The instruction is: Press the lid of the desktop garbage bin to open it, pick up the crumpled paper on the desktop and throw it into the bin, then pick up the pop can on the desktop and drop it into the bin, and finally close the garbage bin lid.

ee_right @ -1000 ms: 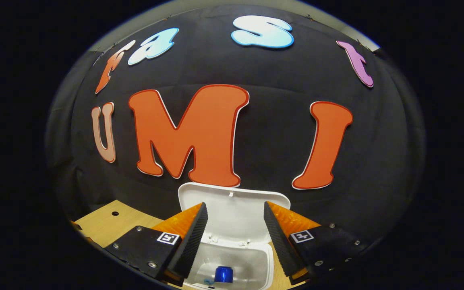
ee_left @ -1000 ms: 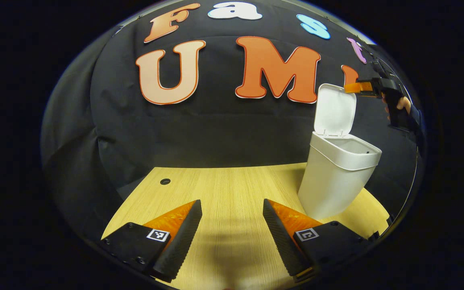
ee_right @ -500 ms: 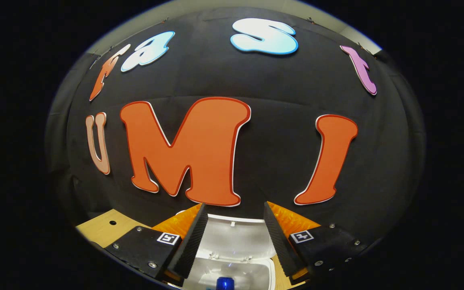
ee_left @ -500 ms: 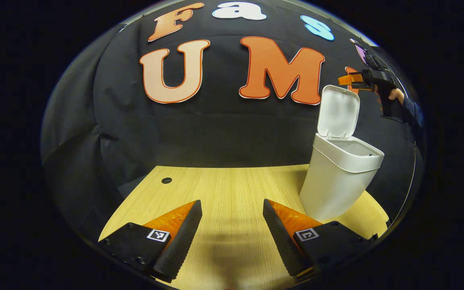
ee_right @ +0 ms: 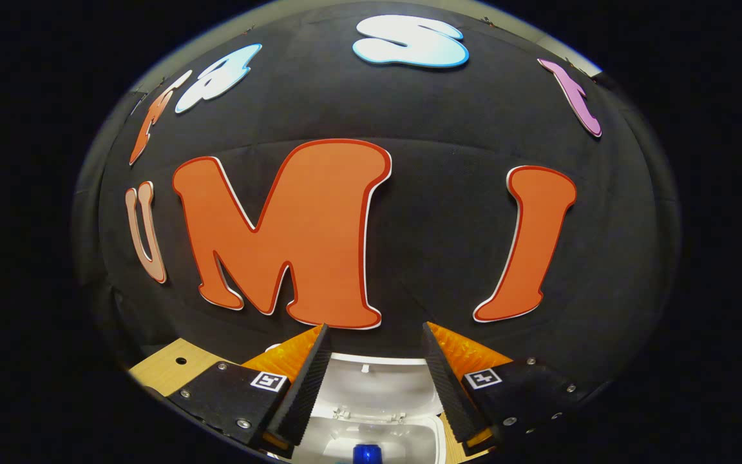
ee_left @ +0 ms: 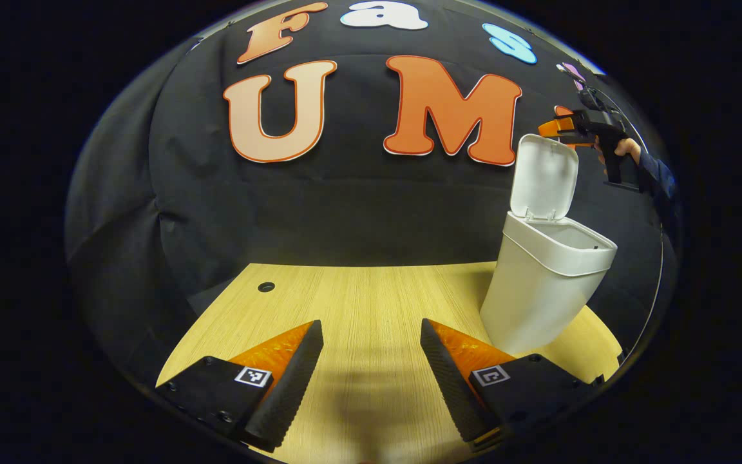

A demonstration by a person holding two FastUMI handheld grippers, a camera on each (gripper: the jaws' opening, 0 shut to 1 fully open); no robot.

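A white garbage bin (ee_left: 542, 290) stands on the wooden desk (ee_left: 358, 309) at the right, its lid (ee_left: 543, 177) raised upright. My left gripper (ee_left: 371, 335) hovers open over the desk, nothing between its fingers. My right gripper (ee_right: 374, 345) is open above the bin, its fingertips level with the lid's (ee_right: 374, 386) top edge. Seen from the left gripper view, the right gripper (ee_left: 554, 127) sits just above and behind the lid's top, held by a hand (ee_left: 625, 149). Inside the bin (ee_right: 409, 441) lies the blue pop can (ee_right: 366, 453). The crumpled paper is hidden from me.
A small round hole (ee_left: 266, 287) marks the desk at the far left. The black cloth wall rises right behind the bin. The desk's right edge (ee_left: 606, 348) runs close past the bin.
The right gripper has risen above the open bin and shifted slightly toward the lid's top edge. The left gripper has stayed nearly still.
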